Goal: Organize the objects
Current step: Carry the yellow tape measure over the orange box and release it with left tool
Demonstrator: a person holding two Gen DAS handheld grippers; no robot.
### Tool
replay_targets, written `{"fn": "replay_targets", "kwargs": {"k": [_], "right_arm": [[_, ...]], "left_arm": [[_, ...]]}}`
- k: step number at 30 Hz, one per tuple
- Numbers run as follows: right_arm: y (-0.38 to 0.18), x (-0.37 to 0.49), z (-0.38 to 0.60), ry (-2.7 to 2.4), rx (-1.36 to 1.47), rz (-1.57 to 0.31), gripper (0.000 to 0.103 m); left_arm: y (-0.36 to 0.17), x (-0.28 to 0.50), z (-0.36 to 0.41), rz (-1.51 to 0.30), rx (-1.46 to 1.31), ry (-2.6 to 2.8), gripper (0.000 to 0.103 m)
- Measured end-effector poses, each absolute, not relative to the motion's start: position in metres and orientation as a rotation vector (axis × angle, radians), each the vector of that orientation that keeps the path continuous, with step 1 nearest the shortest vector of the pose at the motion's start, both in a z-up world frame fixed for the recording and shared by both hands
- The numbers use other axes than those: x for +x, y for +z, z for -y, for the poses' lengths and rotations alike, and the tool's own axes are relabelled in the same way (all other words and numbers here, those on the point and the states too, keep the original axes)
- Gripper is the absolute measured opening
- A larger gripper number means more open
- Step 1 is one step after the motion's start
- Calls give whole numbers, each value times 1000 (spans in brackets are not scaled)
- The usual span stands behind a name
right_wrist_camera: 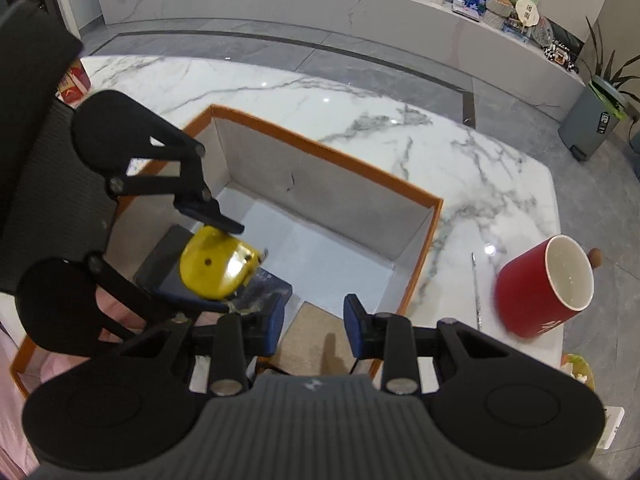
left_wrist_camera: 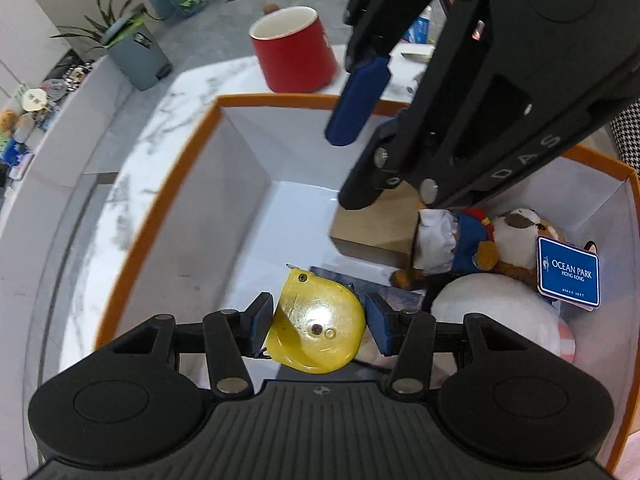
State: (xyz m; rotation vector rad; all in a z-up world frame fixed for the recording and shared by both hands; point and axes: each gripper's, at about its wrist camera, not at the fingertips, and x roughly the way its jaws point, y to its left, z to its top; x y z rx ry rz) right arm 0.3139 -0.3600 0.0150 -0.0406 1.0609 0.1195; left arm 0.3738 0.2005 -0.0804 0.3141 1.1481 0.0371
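Note:
My left gripper (left_wrist_camera: 318, 326) is shut on a yellow tape measure (left_wrist_camera: 316, 322) and holds it inside an orange-rimmed white box (left_wrist_camera: 160, 184), above a dark flat packet (right_wrist_camera: 260, 286). The tape measure also shows in the right wrist view (right_wrist_camera: 216, 266) with the left gripper's finger on top of it. My right gripper (right_wrist_camera: 314, 328) is open and empty, above the box's near side over a tan flat box (right_wrist_camera: 308, 340). In the left wrist view the right gripper (left_wrist_camera: 362, 140) hangs over the box's far right.
A plush dog with a blue Ocean Park tag (left_wrist_camera: 568, 272) and a white plush (left_wrist_camera: 500, 312) lie in the box's right part. A red mug (left_wrist_camera: 296, 52) stands on the marble table (right_wrist_camera: 360, 112) beside the box. A thin metal rod (right_wrist_camera: 476, 292) lies near the mug.

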Motion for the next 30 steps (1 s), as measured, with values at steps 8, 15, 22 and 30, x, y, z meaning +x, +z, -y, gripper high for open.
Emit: {"fn": "replay_targets", "kwargs": {"k": [8, 15, 22, 30], "right_arm": [[4, 312, 368, 120, 5, -1064, 35], [2, 308, 365, 133, -4, -1076, 35], [-2, 308, 364, 134, 10, -1117, 35], [27, 299, 350, 155, 43, -1092, 41]], "left_arm": [[-95, 387, -197, -1196, 284, -37, 59], [-102, 387, -200, -1250, 248, -42, 60], [-84, 369, -197, -1200, 238, -21, 75], [-4, 295, -206, -1055, 185, 100, 76]]}}
